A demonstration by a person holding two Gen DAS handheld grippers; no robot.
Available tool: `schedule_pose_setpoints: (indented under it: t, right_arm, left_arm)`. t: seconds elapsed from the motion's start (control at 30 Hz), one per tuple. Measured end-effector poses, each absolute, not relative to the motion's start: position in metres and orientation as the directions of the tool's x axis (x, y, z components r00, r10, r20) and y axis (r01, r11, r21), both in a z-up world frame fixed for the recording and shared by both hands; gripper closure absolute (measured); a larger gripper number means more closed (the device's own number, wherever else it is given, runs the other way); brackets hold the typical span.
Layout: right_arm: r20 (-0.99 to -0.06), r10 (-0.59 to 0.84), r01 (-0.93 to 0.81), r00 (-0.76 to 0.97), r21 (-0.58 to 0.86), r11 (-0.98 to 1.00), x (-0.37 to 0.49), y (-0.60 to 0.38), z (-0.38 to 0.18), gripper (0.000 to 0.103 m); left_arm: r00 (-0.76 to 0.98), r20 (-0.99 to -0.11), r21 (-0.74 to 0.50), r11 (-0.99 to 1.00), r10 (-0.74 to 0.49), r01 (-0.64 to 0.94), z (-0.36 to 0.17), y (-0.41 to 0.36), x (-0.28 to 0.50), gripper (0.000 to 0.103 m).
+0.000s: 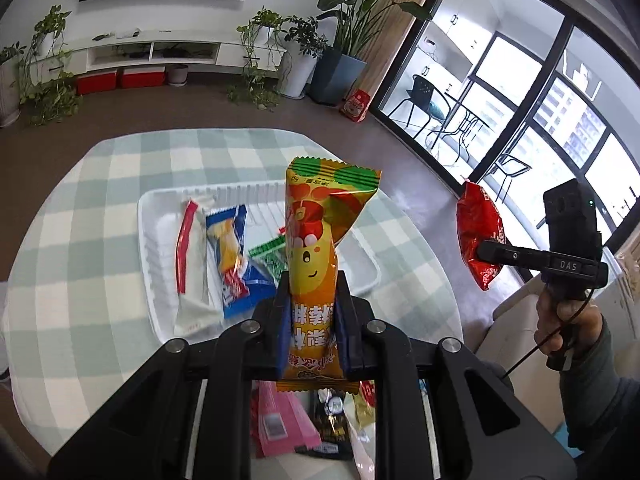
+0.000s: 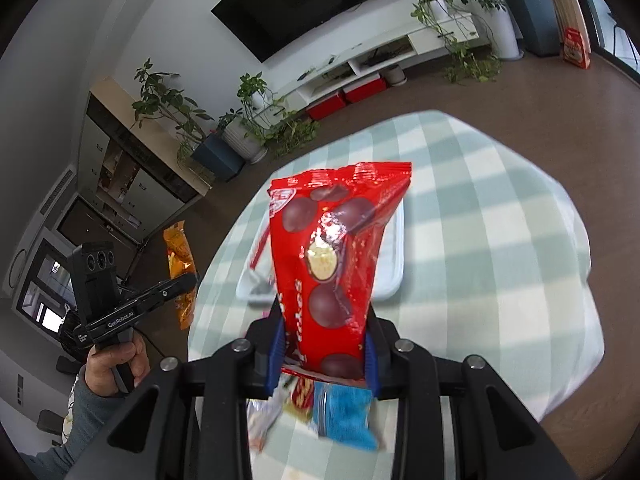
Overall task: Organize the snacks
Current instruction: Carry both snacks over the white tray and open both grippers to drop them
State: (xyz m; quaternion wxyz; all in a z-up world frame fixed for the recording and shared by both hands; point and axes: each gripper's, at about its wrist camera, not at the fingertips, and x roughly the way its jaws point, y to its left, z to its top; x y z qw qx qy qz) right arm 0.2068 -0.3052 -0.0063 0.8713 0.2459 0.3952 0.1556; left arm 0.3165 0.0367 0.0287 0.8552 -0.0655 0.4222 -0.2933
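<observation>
My left gripper (image 1: 311, 280) is shut on an orange snack packet (image 1: 320, 240) with green ends, held upright above the table. My right gripper (image 2: 325, 308) is shut on a red bag of chocolate balls (image 2: 336, 248), also lifted off the table. A white tray (image 1: 160, 208) lies on the checked tablecloth beyond the left gripper. In it are a red-and-white packet (image 1: 192, 264), a blue packet (image 1: 236, 256) and a green packet (image 1: 268, 258). The right gripper with its red bag (image 1: 480, 236) shows at the right of the left wrist view. The orange packet (image 2: 180, 256) shows at the left of the right wrist view.
Loose snacks lie on the cloth under the grippers: a pink packet (image 1: 284, 420), a black packet (image 1: 328, 420), a blue packet (image 2: 344, 412). The round table (image 2: 500, 220) has brown floor around it. Plants, a TV shelf and glass doors stand beyond.
</observation>
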Motion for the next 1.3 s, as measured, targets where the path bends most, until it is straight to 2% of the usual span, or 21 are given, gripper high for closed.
schedule_pose_setpoints:
  t: [0.13,0.23,0.47,0.73,1.07,1.3]
  right_arm:
    - [-0.612,0.490,-0.112,0.621,0.549,0.828,0.255,-0.302,0.001,0.068]
    - [-0.646,0.495,-0.128,0.581,0.528,0.840,0.293,-0.291,-0.004,0.068]
    - [-0.739,0.484,-0.109,0.468,0.496,0.862,0.355,-0.273,-0.051,0.068]
    - [-0.808,0.441,-0.079,0.390,0.448,0.891,0.386,-0.260,-0.089,0.068]
    - [-0.817,0.423,-0.060,0.392,0.436,0.898,0.394,-0.260,-0.103,0.068]
    - [-0.853,0.365,-0.055,0.374,0.372,0.926,0.396,-0.258,-0.106,0.060]
  left_arm:
    - [0.441,-0.712,-0.366,0.825,-0.546,0.430,0.025,0.014,0.371,0.087]
    - [0.415,-0.755,-0.340,0.844,-0.509,0.416,0.010,-0.006,0.404,0.087]
    - [0.349,-0.815,-0.345,0.871,-0.463,0.349,-0.046,-0.035,0.448,0.087]
    - [0.312,-0.850,-0.328,0.889,-0.425,0.318,-0.092,-0.045,0.468,0.087]
    - [0.299,-0.865,-0.320,0.901,-0.404,0.292,-0.113,-0.047,0.479,0.086]
    - [0.305,-0.873,-0.303,0.914,-0.380,0.270,-0.115,-0.044,0.479,0.085]
